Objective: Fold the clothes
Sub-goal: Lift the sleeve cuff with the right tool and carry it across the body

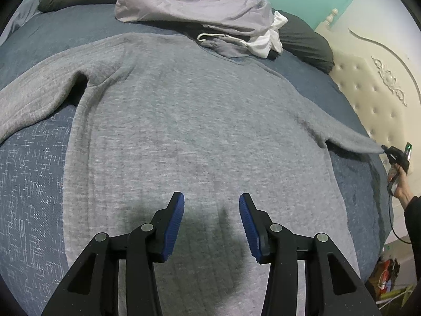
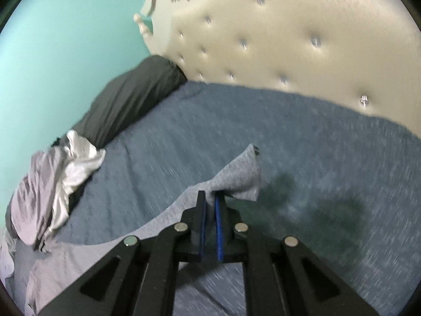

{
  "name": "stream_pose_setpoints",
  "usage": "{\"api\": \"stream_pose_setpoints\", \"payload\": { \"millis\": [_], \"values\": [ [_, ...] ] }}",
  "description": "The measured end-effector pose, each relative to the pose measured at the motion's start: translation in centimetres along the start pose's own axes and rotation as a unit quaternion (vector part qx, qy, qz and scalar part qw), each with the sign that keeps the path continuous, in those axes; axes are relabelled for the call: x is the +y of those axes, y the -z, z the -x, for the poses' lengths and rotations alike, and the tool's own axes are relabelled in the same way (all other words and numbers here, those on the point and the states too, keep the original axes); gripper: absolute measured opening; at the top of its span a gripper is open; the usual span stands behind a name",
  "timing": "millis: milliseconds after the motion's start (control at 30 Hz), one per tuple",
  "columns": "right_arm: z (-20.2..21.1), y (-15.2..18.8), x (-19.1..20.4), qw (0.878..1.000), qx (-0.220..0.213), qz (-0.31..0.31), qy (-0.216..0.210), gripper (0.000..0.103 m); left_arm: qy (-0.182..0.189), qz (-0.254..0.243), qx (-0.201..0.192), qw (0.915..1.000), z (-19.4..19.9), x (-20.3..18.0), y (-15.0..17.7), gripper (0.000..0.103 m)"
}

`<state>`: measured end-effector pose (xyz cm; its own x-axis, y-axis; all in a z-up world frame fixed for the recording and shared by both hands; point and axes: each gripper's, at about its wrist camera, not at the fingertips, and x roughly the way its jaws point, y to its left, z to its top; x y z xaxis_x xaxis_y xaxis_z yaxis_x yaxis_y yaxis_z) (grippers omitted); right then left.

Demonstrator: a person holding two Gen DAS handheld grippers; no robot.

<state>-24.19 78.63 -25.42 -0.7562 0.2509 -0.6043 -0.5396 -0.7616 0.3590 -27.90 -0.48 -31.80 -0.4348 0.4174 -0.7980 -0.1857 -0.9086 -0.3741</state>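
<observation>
The right gripper pinches the sweater's sleeve end, stretched sideways from the body; the left gripper, spread, hovers over its hem.

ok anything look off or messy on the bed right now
Mostly tidy: the grey knit sweater lies flat on the blue bedspread. The one untidy spot is the crumpled heap of lilac and white clothes by the dark pillows. The sweater's sleeve tip is raised only because the right gripper pinches it.
</observation>
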Motion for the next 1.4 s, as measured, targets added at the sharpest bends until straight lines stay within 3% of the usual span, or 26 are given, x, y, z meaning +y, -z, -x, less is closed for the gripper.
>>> {"api": "stream_pose_setpoints", "payload": {
  "millis": [400,633,767,933,1033,1167,1300,1400],
  "values": [
    [2.6,-7.5,6.6,0.997,-0.034,0.063,-0.024,0.006,0.005,-0.007,-0.022,0.9997,3.7,-0.2,-0.5,0.048],
    [0.7,-8.3,8.2,0.997,-0.017,0.067,-0.016,0.006,-0.001,-0.017,-0.011,0.9998,4.1,-0.3,-0.8,0.048],
    [0.9,-7.8,9.7,0.996,-0.013,0.08,-0.037,0.006,0.002,-0.012,-0.011,0.9999,4.4,-0.1,-1.0,0.048],
    [4.7,-8.2,15.0,0.989,-0.034,0.099,-0.103,0.006,0.013,-0.003,-0.02,0.9997,5.8,-0.1,-0.7,0.049],
    [8.7,-8.3,20.2,0.978,-0.045,0.134,-0.151,0.006,0.02,-0.006,-0.027,0.9994,7.5,-0.5,-0.4,0.049],
    [14.8,-6.0,29.4,0.953,-0.033,0.196,-0.226,0.006,0.031,-0.006,-0.033,0.999,10.1,-1.0,0.4,0.049],
    [19.6,0.0,38.2,0.92,0.003,0.248,-0.304,0.006,0.043,-0.005,-0.032,0.9985,12.3,-1.5,1.6,0.05],
    [21.4,6.1,43.0,0.894,0.038,0.29,-0.338,0.006,0.05,-0.007,-0.039,0.9979,14.2,-2.0,2.6,0.05]
  ]
}}
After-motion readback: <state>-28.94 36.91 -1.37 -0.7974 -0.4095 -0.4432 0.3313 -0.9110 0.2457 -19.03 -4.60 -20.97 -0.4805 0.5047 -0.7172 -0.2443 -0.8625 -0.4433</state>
